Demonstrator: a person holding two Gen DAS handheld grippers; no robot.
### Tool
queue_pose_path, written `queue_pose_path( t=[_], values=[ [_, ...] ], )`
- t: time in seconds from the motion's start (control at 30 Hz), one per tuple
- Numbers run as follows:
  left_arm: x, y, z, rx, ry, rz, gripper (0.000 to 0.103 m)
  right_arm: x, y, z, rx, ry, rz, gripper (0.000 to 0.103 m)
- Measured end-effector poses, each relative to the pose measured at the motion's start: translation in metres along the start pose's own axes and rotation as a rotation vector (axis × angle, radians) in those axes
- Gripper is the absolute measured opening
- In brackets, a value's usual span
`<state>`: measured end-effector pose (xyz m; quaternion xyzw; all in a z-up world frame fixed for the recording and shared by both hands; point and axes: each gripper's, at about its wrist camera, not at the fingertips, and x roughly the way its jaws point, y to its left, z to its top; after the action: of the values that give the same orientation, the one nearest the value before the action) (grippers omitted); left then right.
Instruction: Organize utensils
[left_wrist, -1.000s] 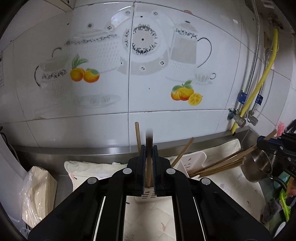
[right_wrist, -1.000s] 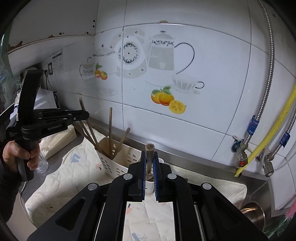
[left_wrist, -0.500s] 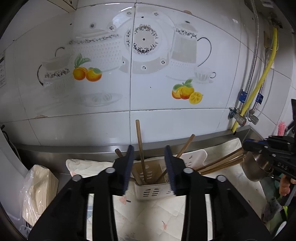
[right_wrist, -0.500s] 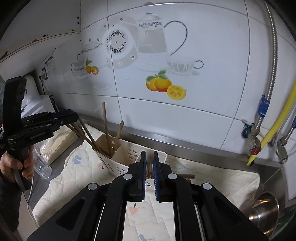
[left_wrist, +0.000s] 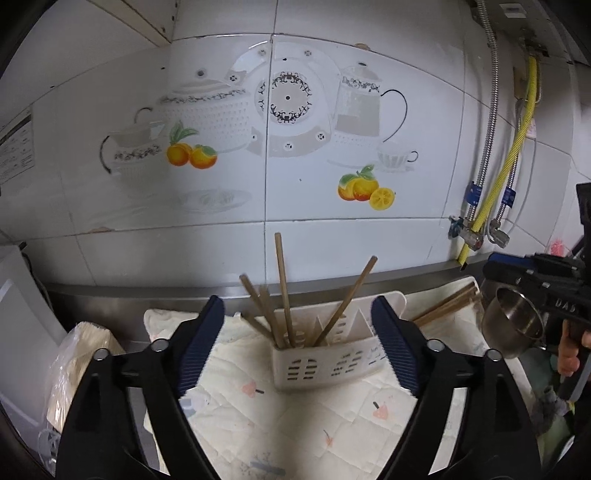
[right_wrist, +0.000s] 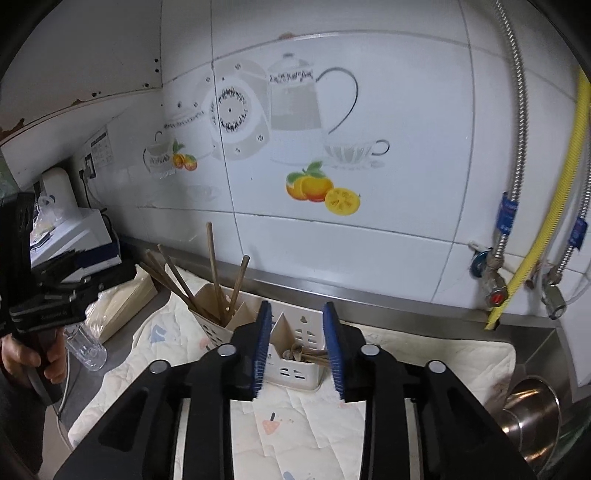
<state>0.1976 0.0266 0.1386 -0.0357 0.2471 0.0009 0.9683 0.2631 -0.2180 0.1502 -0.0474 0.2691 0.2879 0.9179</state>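
Observation:
A white slotted utensil holder (left_wrist: 325, 363) stands on a quilted mat, with several wooden chopsticks (left_wrist: 282, 291) upright in its left compartment. My left gripper (left_wrist: 297, 350) is wide open and empty, just in front of the holder. In the right wrist view the holder (right_wrist: 295, 365) sits between my fingers, with chopsticks (right_wrist: 214, 273) leaning in its left part and a bundle of chopsticks (right_wrist: 306, 355) lying behind its right part. My right gripper (right_wrist: 297, 354) is open and empty. More chopsticks (left_wrist: 447, 304) lie on the mat at the right.
The pale quilted mat (left_wrist: 295, 424) covers the steel counter below a tiled wall. A steel bowl (left_wrist: 517, 326) sits at the right, near pipes and a yellow hose (left_wrist: 517, 147). A bagged paper stack (left_wrist: 77, 365) and a clear glass (right_wrist: 86, 349) are at the left.
Both grippers were shut on chopsticks a second ago. The left one opened and left its chopstick in the holder, then opened wider. The right one lowered its chopsticks and has now opened.

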Motion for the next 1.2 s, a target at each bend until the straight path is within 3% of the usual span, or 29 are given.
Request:
queue_pose_path(
  t=[0.23,0.63,1.2],
  values=[
    [-0.021,0.001,-0.025,-0.008,-0.016,0.019,0.098,-0.020,0.015,-0.019,-0.009,-0.038,-0.018,0.045],
    [-0.046,0.008,-0.071,-0.045,-0.016,0.030,0.098,-0.035,0.036,-0.075,0.028,-0.064,-0.041,0.071],
    [-0.078,0.012,-0.129,-0.080,-0.007,0.040,0.098,-0.048,0.063,-0.140,0.054,-0.050,-0.089,0.085]
  ],
)
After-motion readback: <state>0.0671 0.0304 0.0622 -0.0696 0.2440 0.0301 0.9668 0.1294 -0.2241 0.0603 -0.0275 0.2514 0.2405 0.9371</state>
